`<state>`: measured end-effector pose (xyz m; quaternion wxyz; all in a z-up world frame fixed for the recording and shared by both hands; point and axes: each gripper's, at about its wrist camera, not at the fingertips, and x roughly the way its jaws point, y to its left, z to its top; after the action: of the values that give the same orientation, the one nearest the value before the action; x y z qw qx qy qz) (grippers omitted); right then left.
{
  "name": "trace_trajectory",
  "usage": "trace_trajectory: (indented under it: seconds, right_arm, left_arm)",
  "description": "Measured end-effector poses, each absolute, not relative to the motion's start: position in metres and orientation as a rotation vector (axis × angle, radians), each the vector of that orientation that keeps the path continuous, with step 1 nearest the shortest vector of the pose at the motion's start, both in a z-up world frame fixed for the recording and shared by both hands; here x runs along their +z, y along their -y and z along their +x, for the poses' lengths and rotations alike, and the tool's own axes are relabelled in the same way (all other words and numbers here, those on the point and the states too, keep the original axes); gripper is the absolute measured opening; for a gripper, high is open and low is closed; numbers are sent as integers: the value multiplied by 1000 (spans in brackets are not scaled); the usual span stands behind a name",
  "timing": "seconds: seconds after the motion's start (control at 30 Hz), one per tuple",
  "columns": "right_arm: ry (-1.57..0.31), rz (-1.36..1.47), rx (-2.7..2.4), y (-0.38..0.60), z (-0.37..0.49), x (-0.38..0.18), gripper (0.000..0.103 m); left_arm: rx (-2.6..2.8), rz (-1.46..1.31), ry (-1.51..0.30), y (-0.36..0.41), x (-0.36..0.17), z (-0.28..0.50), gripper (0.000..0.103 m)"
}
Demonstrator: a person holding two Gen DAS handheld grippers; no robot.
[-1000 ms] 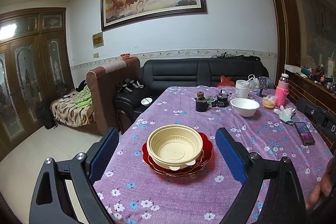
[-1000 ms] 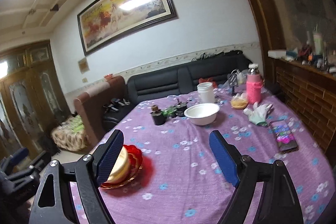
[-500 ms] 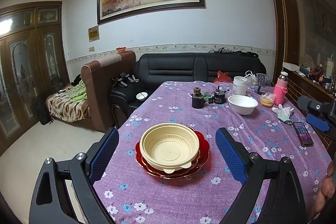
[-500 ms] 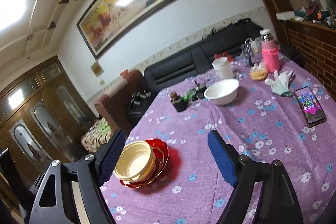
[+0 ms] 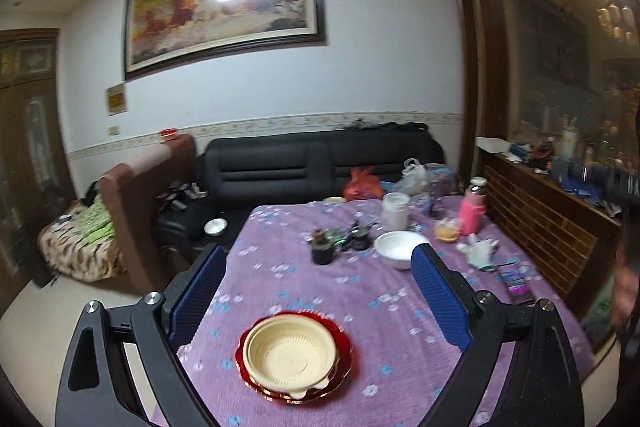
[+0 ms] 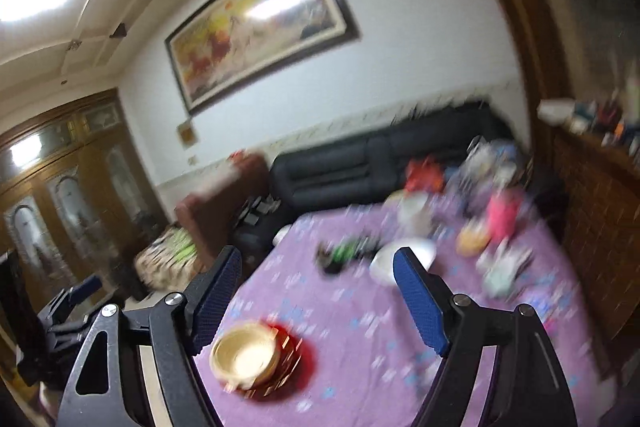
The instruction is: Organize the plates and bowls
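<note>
A cream plastic bowl [image 5: 290,355] sits nested on a red plate [image 5: 347,347] at the near end of the purple flowered tablecloth [image 5: 360,291]. A white bowl [image 5: 394,247] stands farther back. My left gripper [image 5: 318,255] hangs open above the stack, nothing between its blue pads. In the blurred right wrist view the cream bowl [image 6: 244,355] and red plate [image 6: 298,361] lie low at the left, below my open, empty right gripper [image 6: 318,255]. The white bowl [image 6: 382,263] is partly behind its right finger.
Mid-table stand a dark jar [image 5: 322,251], a white canister [image 5: 395,211], a pink bottle [image 5: 471,207], gloves [image 5: 480,251] and a phone [image 5: 516,283]. A black sofa [image 5: 320,163] lies behind, a wooden counter [image 5: 552,211] to the right. The left gripper [image 6: 68,303] shows at the right view's left edge.
Both grippers have risen away from the table, so the bowl-and-plate stack now sits lower and smaller in both views. The right view has tilted and blurred. Neither gripper holds anything.
</note>
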<state>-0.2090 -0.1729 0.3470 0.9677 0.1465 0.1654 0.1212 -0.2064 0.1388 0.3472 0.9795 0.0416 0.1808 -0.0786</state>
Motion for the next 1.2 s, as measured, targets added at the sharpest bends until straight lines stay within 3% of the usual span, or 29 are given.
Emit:
trace_trajectory:
  seconds: [0.3,0.5,0.73,1.03,1.2]
  right_arm:
    - [-135,187,-192,241,-200,536,83]
    - [-74,82,-474,261,-172,576,84]
    - [-221,56,-465,268,-88,493,84]
    - [-564,101,-260,266,12,302,84]
    - [-728,190,-132,263,55,207,84]
  left_arm:
    - [-83,118,-356,-138,458,-152,96]
    - [51,138,-268,-120,475,-88,102]
    - [-24,81,-408,-88,403,-2,102]
    - [-154,-61,-793,-42,254,102,102]
    - [-146,-32,-892,-16,193,141,102]
